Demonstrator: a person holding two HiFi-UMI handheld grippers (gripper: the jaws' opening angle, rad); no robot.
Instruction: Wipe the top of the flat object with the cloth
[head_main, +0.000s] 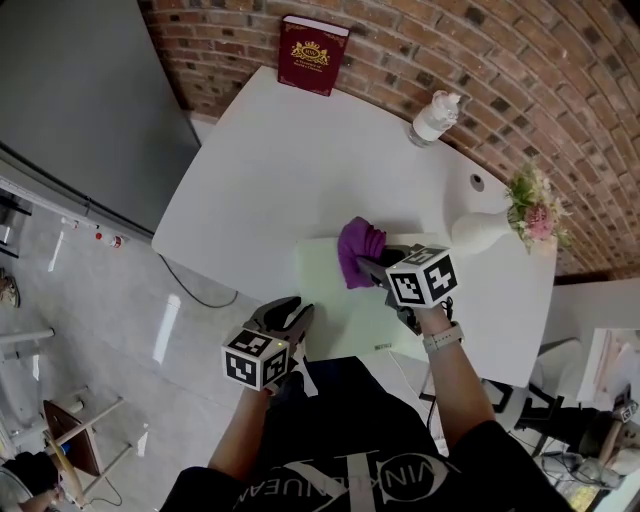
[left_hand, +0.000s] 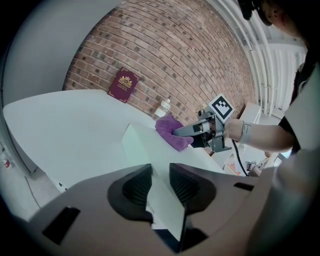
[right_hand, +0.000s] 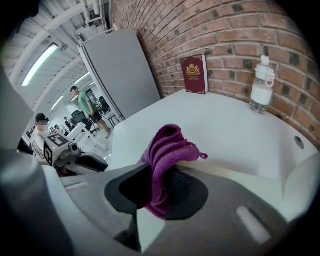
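Observation:
A pale green flat board (head_main: 330, 278) lies on the white table (head_main: 270, 170) near its front edge. My left gripper (head_main: 297, 312) is shut on the board's near corner; in the left gripper view the board (left_hand: 145, 150) runs between the two pads of that gripper (left_hand: 160, 185). On the board's far part rests a purple cloth (head_main: 357, 245), bunched up. My right gripper (head_main: 370, 268) is shut on it and points steeply down. In the right gripper view the cloth (right_hand: 165, 155) fills the gap between that gripper's (right_hand: 160, 192) jaws, with the board (right_hand: 230, 173) beneath.
A dark red book (head_main: 312, 55) leans against the brick wall at the table's back. A plastic bottle (head_main: 434, 116) stands at the back right. A white vase (head_main: 480, 230) with flowers (head_main: 535, 210) sits just right of the cloth. A grey panel stands to the left.

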